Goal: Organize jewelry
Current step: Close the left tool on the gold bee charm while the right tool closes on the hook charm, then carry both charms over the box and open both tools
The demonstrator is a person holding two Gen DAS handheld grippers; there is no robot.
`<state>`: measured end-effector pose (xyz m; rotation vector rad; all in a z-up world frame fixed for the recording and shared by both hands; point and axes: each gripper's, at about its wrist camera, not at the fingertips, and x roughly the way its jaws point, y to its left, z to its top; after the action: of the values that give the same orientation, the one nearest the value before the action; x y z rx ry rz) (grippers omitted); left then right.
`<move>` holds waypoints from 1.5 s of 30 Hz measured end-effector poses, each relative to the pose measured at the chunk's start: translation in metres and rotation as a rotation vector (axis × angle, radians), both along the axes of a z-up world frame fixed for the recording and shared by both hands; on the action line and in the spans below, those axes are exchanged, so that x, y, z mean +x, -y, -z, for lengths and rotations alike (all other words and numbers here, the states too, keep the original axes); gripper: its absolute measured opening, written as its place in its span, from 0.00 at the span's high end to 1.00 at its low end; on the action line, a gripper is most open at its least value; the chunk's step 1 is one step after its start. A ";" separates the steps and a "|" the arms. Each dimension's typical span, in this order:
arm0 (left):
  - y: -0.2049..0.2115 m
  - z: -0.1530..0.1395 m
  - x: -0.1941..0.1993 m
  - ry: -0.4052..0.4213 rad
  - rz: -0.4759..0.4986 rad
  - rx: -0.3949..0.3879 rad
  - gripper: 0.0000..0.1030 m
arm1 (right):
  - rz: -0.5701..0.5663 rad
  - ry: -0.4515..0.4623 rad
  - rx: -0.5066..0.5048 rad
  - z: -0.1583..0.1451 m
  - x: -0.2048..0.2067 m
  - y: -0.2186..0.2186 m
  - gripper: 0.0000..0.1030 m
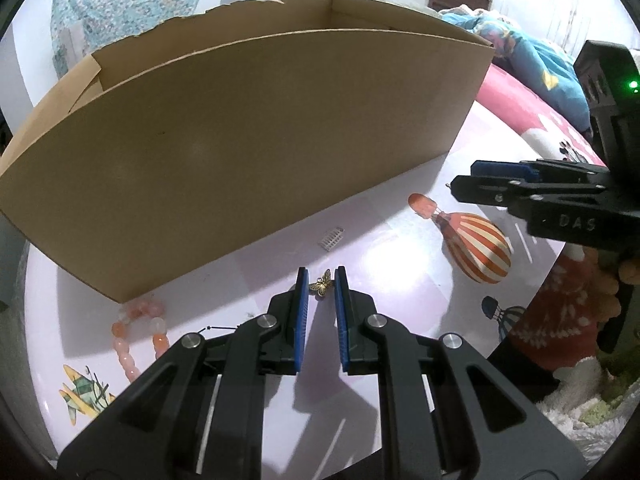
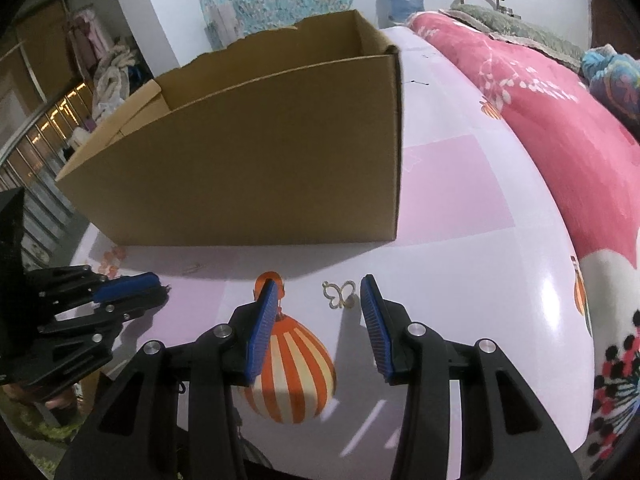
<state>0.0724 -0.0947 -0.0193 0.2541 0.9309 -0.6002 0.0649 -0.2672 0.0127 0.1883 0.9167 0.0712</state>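
My left gripper (image 1: 321, 276) is shut on a small brass butterfly charm (image 1: 321, 286), pinched between its blue pads just above the table. From the right wrist view, the left gripper (image 2: 162, 288) shows at the left edge. My right gripper (image 2: 319, 284) is open and low over the table. A pale gold butterfly outline piece (image 2: 338, 294) lies flat between its fingertips, nearer the right pad and untouched. The right gripper (image 1: 464, 176) also shows side-on at the right of the left wrist view. A pink and orange bead bracelet (image 1: 132, 336) lies at the front left. The open cardboard box (image 1: 240, 140) (image 2: 260, 160) stands just behind.
A small white ribbed piece (image 1: 331, 239) lies in front of the box. The table cover (image 2: 460, 184) is pink and white with a striped balloon print (image 2: 292, 372). A bed with a pink blanket (image 2: 560, 120) lies to the right. A red patterned cloth (image 1: 560, 320) hangs off the table's near right edge.
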 end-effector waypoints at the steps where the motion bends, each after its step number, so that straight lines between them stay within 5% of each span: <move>1: -0.001 0.000 0.001 -0.002 0.001 -0.003 0.88 | 0.008 -0.006 -0.011 0.002 0.001 -0.001 0.59; 6: -0.002 0.001 0.002 -0.010 0.005 -0.014 0.88 | 0.032 -0.010 -0.045 0.006 0.006 -0.006 0.59; 10: -0.004 0.002 0.003 -0.013 0.006 -0.018 0.88 | 0.037 -0.007 -0.095 0.007 0.008 -0.010 0.73; 18: -0.007 0.002 0.003 -0.014 0.003 -0.023 0.88 | 0.041 -0.012 -0.126 0.007 0.007 -0.010 0.83; 32: -0.010 0.000 0.003 -0.009 -0.001 -0.032 0.88 | 0.037 0.011 -0.101 0.004 0.003 -0.006 0.84; 45: -0.022 -0.036 -0.016 0.071 0.045 -0.083 0.88 | 0.013 0.095 -0.100 -0.032 -0.021 -0.010 0.84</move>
<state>0.0559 -0.0731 0.0162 0.2207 0.8317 -0.6657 0.0444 -0.2577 0.0446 0.0970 0.8225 0.0214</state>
